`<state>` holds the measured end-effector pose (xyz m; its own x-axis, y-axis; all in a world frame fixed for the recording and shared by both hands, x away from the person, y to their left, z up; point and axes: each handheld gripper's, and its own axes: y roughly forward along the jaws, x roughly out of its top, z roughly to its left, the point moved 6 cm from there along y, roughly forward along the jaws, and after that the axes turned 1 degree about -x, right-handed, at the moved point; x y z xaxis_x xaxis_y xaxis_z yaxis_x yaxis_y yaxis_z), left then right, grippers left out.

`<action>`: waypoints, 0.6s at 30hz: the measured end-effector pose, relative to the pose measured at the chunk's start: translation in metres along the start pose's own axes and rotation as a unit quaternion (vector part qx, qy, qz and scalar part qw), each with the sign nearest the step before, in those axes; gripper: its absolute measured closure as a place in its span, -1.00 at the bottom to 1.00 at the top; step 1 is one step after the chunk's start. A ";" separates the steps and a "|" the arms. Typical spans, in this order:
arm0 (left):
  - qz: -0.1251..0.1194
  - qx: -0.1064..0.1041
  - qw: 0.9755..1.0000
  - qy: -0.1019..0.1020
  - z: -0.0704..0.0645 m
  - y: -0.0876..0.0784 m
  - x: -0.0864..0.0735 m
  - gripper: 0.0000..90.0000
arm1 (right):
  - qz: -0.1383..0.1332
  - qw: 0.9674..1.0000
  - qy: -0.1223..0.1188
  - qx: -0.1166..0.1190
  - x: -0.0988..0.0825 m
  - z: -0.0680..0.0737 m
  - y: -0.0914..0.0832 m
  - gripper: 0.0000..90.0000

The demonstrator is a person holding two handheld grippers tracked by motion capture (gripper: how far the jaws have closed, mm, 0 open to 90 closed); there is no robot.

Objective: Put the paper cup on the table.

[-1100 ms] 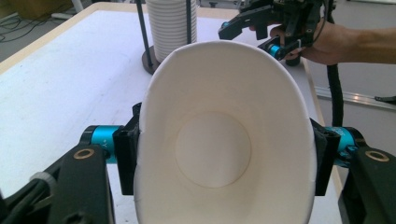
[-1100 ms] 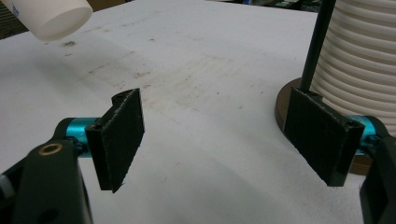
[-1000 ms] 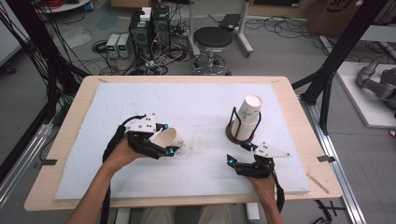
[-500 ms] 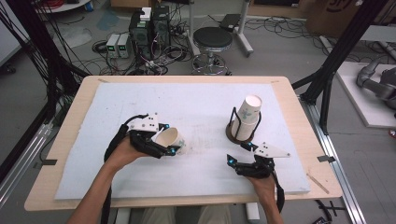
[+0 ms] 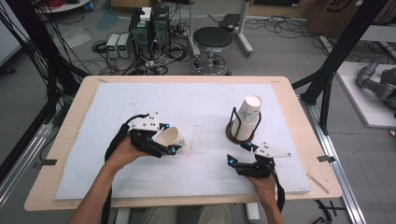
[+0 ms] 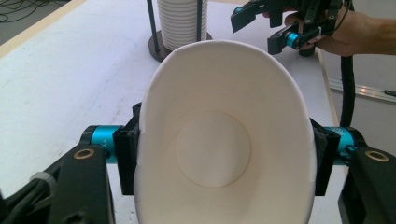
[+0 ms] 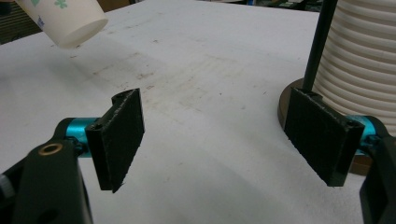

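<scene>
My left gripper (image 5: 166,142) is shut on a white paper cup (image 5: 171,139) and holds it on its side just over the white mat (image 5: 196,107). In the left gripper view the cup (image 6: 224,144) is squeezed to an oval between the two pads, its mouth facing the camera. A stack of paper cups (image 5: 246,116) stands in a dark wire holder (image 5: 233,133) at the right of the mat. My right gripper (image 5: 238,154) rests just in front of that holder, open with nothing between its pads (image 7: 119,135). The stack (image 7: 364,56) rises at the right of that view.
The mat covers a wooden table (image 5: 70,126). Beyond the far edge stand a round stool (image 5: 212,39) and electronics boxes with tangled cables (image 5: 149,28) on the floor. Black frame legs (image 5: 341,56) flank the table.
</scene>
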<state>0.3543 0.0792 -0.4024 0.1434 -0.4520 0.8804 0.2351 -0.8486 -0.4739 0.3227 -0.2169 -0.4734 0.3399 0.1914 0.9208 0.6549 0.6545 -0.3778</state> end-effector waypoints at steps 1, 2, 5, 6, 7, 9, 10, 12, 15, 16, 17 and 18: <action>0.003 0.000 1.000 0.002 0.000 0.000 0.000 -0.27 | 0.001 1.000 -0.001 0.001 0.000 0.000 0.000 -0.54; 0.005 -0.001 1.000 0.003 0.001 0.000 -0.001 -0.27 | 0.000 1.000 -0.002 0.001 0.000 0.001 0.000 -0.53; 0.003 -0.002 1.000 0.002 0.001 0.001 -0.001 -0.27 | -0.002 1.000 -0.004 -0.001 0.000 0.001 0.000 -0.54; 0.003 -0.002 1.000 0.002 0.001 0.001 -0.001 -0.27 | -0.002 1.000 -0.004 -0.001 0.000 0.001 0.000 -0.54; 0.003 -0.001 1.000 0.001 0.001 0.001 -0.001 -0.27 | -0.002 1.000 -0.003 0.000 0.000 0.001 0.000 -0.54; 0.004 0.000 1.000 0.002 0.001 0.001 -0.001 -0.27 | 0.001 1.000 -0.002 0.001 0.000 0.001 0.000 -0.53; 0.005 -0.001 1.000 0.002 0.001 0.002 -0.001 -0.26 | 0.002 1.000 -0.002 0.000 0.000 0.001 0.000 -0.54; 0.008 -0.001 1.000 0.003 0.001 0.002 -0.001 -0.27 | 0.003 1.000 -0.003 0.000 0.000 0.001 0.000 -0.53; 0.014 -0.002 1.000 0.002 0.001 0.004 -0.002 -0.27 | 0.002 1.000 -0.002 0.000 0.000 0.001 0.000 -0.54; 0.017 -0.001 1.000 0.002 0.001 0.004 -0.002 -0.27 | 0.002 1.000 -0.003 0.000 0.000 0.001 0.000 -0.54; 0.018 -0.002 1.000 0.003 0.001 0.004 -0.001 -0.27 | 0.002 1.000 -0.003 0.000 0.000 0.001 0.000 -0.54; 0.019 -0.001 1.000 0.000 0.001 0.005 -0.001 -0.27 | 0.002 1.000 -0.004 -0.001 0.000 0.001 0.000 -0.53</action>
<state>0.3561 0.0755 -0.4054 0.1516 -0.4837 0.8620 0.2273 -0.8317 -0.5066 0.3224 -0.2162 -0.4736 0.3372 0.1995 0.9201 0.6552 0.6520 -0.3815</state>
